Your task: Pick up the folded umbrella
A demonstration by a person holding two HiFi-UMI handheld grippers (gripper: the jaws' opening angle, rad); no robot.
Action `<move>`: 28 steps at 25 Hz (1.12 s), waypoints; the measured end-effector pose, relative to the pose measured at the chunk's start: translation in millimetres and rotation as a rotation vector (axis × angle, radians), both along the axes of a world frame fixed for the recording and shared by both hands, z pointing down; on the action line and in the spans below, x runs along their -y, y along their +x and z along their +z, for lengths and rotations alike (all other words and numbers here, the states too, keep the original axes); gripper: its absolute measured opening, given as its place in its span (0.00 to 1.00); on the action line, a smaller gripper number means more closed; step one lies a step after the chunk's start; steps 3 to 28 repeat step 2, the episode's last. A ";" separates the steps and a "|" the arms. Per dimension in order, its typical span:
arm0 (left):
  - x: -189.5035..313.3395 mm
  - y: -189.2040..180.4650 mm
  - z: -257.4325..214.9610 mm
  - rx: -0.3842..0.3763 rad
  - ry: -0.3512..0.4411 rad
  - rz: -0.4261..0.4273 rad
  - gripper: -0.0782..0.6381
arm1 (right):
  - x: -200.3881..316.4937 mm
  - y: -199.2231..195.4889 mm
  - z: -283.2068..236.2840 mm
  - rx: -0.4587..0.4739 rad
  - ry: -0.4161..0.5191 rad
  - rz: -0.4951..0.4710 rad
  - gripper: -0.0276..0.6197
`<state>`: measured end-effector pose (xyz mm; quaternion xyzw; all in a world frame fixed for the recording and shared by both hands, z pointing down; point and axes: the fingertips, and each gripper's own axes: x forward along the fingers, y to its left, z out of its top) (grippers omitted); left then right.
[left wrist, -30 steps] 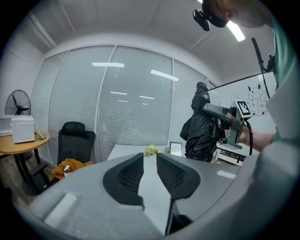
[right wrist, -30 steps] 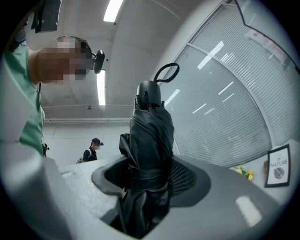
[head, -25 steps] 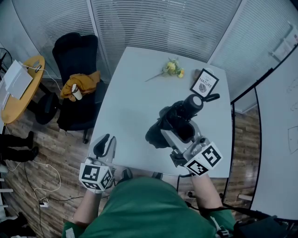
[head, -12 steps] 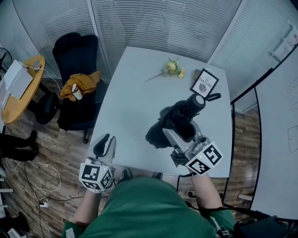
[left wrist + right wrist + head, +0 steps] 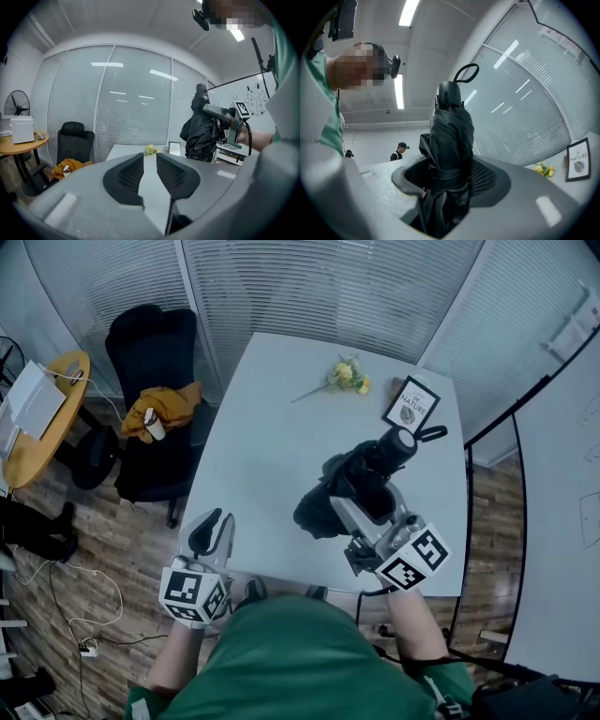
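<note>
The right gripper point(image 5: 447, 180) grips the black folded fabric umbrella point(image 5: 449, 136) at its strapped middle, lifted above the white rectangular table point(image 5: 272, 427) at 4 o'clock, left gripper point(image 5: 149, 174) released and empty at 7 o'clock; pick-up apparently done, next calls for a steady hold.

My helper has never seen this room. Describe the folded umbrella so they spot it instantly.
Find the white table. Above its near right part, the right tongs grip the folded umbrella. It is the only black bundle, with a wrist loop.
</note>
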<state>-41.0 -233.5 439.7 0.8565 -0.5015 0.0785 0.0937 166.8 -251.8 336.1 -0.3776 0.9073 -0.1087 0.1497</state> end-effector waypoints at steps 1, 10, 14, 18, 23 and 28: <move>-0.6 0.9 -0.4 0.000 0.001 0.001 0.24 | -0.6 0.8 -0.1 0.000 -0.001 0.001 0.42; -1.3 1.7 -0.8 0.001 0.001 0.002 0.24 | -1.1 1.7 -0.2 0.001 -0.001 0.001 0.42; -1.3 1.7 -0.8 0.001 0.001 0.002 0.24 | -1.1 1.7 -0.2 0.001 -0.001 0.001 0.42; -1.3 1.7 -0.8 0.001 0.001 0.002 0.24 | -1.1 1.7 -0.2 0.001 -0.001 0.001 0.42; -1.3 1.7 -0.8 0.001 0.001 0.002 0.24 | -1.1 1.7 -0.2 0.001 -0.001 0.001 0.42; -1.3 1.7 -0.8 0.001 0.001 0.002 0.24 | -1.1 1.7 -0.2 0.001 -0.001 0.001 0.42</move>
